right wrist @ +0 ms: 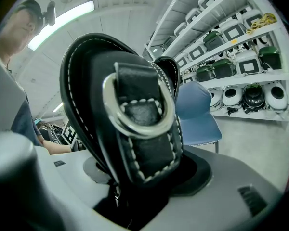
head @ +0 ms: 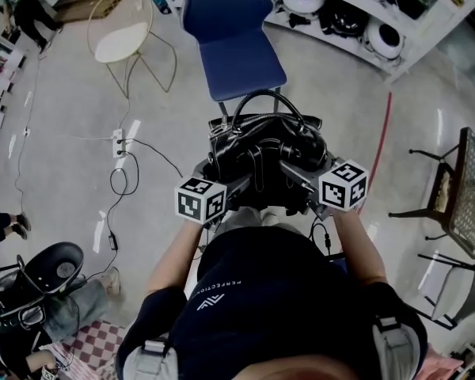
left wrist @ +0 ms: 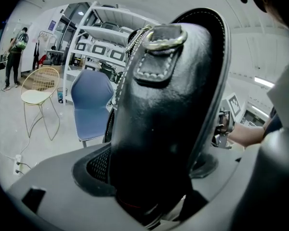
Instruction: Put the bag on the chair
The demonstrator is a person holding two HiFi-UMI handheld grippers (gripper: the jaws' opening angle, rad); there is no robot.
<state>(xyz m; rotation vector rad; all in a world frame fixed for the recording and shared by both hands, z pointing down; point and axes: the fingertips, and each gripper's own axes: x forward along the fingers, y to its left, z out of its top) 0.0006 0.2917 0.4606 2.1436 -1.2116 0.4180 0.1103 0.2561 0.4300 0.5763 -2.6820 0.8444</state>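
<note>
1. Head view: the bag (head: 265, 145) is held up between the left claw (head: 236, 187) and the right claw (head: 294, 177), with the chair (head: 236, 50) just beyond them.
2. Left gripper view: the left claw (left wrist: 151, 211) is clamped on one end of the bag (left wrist: 168, 105).
3. Right gripper view: the right claw (right wrist: 135, 208) grips the other end, below a metal ring (right wrist: 137, 107); the chair (right wrist: 198, 112) stands ahead.

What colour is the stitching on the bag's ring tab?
White stitching on the black bag; clearest in the right gripper view.
</note>
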